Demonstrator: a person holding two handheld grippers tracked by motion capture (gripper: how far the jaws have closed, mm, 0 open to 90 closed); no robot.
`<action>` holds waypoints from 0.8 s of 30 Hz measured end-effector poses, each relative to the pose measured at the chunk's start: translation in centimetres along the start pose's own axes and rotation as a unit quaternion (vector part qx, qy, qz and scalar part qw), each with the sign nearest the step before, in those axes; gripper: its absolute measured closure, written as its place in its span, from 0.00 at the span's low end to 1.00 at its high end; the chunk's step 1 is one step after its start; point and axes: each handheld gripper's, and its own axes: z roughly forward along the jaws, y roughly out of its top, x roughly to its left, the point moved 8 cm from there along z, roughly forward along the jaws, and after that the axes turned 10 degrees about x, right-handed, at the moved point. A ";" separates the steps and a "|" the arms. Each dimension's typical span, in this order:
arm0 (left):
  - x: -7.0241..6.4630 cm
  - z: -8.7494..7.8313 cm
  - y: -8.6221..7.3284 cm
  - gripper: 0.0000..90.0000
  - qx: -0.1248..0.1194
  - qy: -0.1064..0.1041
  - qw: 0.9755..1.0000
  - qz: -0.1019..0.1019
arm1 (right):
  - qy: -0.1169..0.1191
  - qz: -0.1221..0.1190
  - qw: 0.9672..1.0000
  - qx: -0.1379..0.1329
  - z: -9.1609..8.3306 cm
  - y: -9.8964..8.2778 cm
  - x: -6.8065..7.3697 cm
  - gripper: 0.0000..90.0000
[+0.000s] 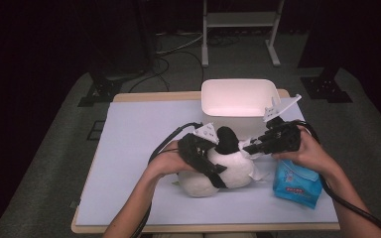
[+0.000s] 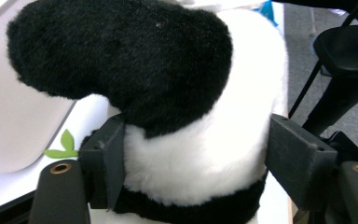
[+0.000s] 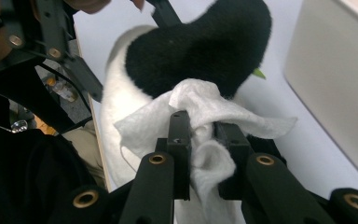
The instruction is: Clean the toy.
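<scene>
A black-and-white plush panda [image 1: 228,171] lies on the pale blue table mat [image 1: 139,148]. My left gripper [image 1: 206,158] comes in from the left, and its pads [image 2: 114,158] press on either side of the panda's white body [image 2: 196,154] below a black furry part [image 2: 130,60]. My right gripper [image 1: 252,147] reaches in from the right, shut on a crumpled white wipe [image 3: 200,100] that rests against the panda's black part [image 3: 205,46]. A small green leaf [image 2: 63,147] sticks out beside the plush.
A white plastic bin [image 1: 235,82] stands at the table's back, just beyond the panda. A blue pack of wipes [image 1: 295,184] lies on the mat under my right wrist. A black chair [image 2: 340,51] stands beside the table.
</scene>
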 end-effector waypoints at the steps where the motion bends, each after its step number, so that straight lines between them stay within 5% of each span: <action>1: 0.0 -0.1 0.0 0.26 0.001 0.001 1.000 0.000 | -0.002 0.004 1.000 0.003 0.0 -0.3 -0.2 0.86; 8: 0.8 -1.2 -1.6 0.21 0.000 0.008 1.000 -0.016 | -0.013 0.024 1.000 0.010 0.3 -2.1 -1.4 0.86; 14: 2.5 -0.1 -4.2 0.16 0.033 0.016 0.998 -0.047 | -0.017 0.038 0.999 0.015 0.6 -3.5 -2.1 0.86; 18: 2.7 0.8 -4.9 0.12 0.020 -0.013 0.997 -0.071 | -0.017 0.047 0.999 0.020 0.6 -4.2 -2.5 0.86; 24: 2.3 1.4 -4.8 0.18 0.016 -0.027 0.998 -0.058 | -0.021 0.037 0.999 0.020 0.2 -3.5 -2.2 0.86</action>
